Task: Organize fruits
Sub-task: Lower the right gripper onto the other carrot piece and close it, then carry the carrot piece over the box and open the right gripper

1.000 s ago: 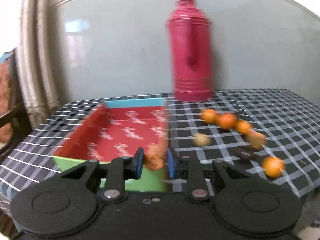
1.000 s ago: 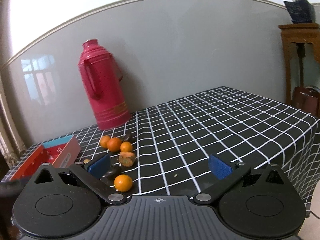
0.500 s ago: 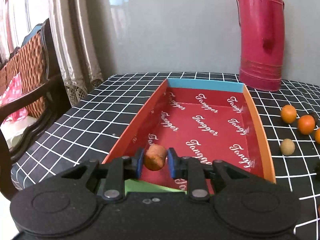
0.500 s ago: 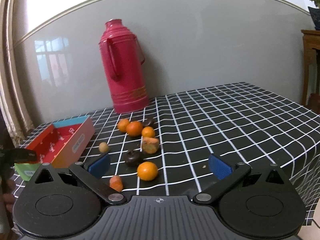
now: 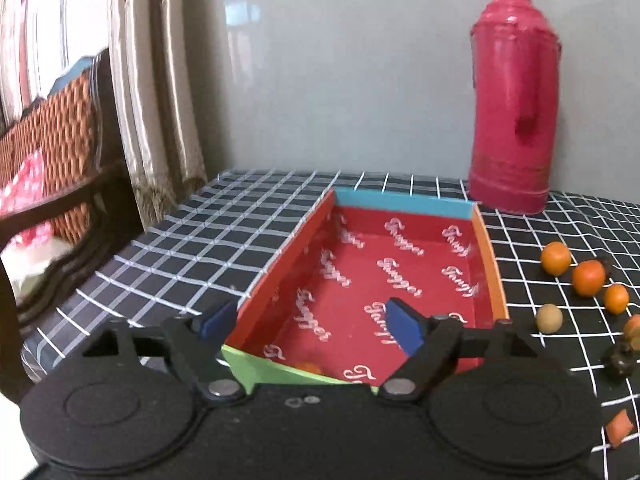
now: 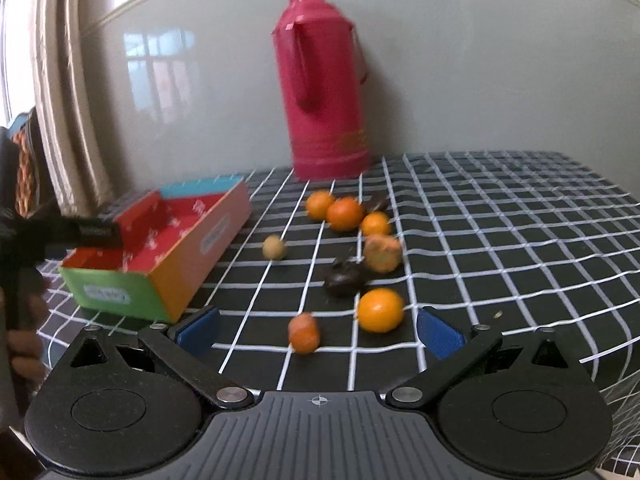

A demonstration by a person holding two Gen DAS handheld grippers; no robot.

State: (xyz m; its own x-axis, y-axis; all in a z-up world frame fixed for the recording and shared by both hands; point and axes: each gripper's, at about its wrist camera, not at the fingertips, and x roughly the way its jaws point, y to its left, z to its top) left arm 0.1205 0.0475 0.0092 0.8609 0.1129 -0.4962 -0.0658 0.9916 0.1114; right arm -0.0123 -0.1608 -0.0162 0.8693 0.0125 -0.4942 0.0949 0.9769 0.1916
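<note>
A red box (image 5: 400,280) with a green front wall lies on the checked tablecloth; it also shows in the right wrist view (image 6: 160,256). My left gripper (image 5: 312,326) is open above the box's near end. A small orange piece (image 5: 308,367) lies in the box just behind the green wall, mostly hidden. My right gripper (image 6: 320,330) is open and empty, near an orange carrot-like piece (image 6: 304,333) and an orange (image 6: 380,310). More oranges (image 6: 345,213), a dark fruit (image 6: 344,278) and a tan ball (image 6: 274,247) lie beyond.
A tall pink thermos (image 6: 324,88) stands at the back against the wall. A wicker chair (image 5: 52,152) and curtain (image 5: 152,80) are left of the table. The left gripper's body (image 6: 60,232) shows over the box in the right wrist view.
My left gripper opened and let the orange piece drop into the box. My right gripper moved closer to the fruit group.
</note>
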